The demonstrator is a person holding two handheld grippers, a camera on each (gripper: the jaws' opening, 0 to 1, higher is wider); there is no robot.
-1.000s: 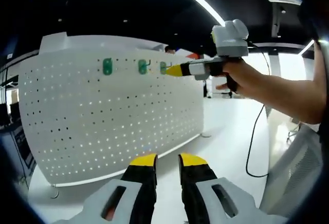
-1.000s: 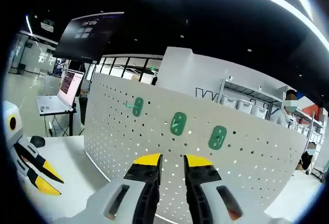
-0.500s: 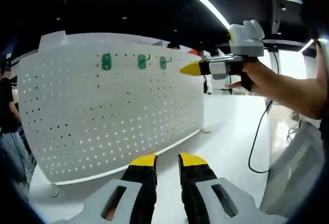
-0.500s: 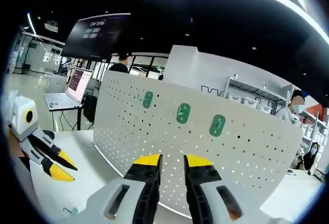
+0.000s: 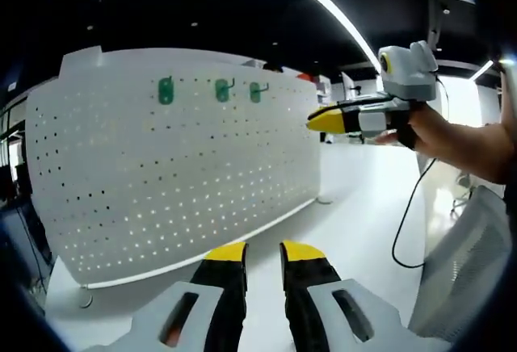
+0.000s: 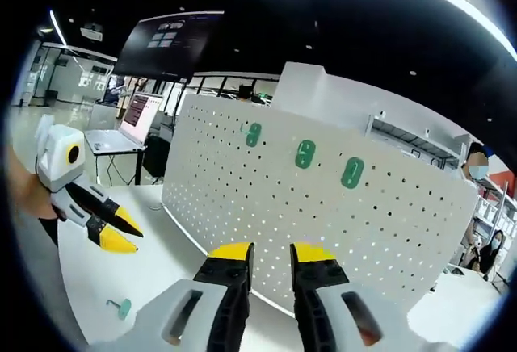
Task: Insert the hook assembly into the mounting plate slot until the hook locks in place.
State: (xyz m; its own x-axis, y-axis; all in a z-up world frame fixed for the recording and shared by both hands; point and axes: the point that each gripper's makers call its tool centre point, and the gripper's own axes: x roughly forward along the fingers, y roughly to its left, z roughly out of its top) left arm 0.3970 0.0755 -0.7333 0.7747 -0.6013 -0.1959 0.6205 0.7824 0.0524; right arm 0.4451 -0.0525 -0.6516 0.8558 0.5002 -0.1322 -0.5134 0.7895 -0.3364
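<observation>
Both grippers are being held empty, jaws slightly apart: the left gripper (image 5: 262,253) low, the right gripper (image 6: 263,256) facing the pegboard (image 6: 339,231). Three hooks (image 6: 305,154) are being carried on its top rows. A spare hook (image 6: 121,308) is lying on the table (image 6: 153,267) and likely is to be picked next.

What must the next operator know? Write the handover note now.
Left claw: open, empty, away from the board.
Right claw: open, empty.
Three green hooks already sit in a row high on the white pegboard.
A loose green hook lies on the table by the board's foot.
Left to do, probably: pick it up and push it into a slot until it locks.
</observation>
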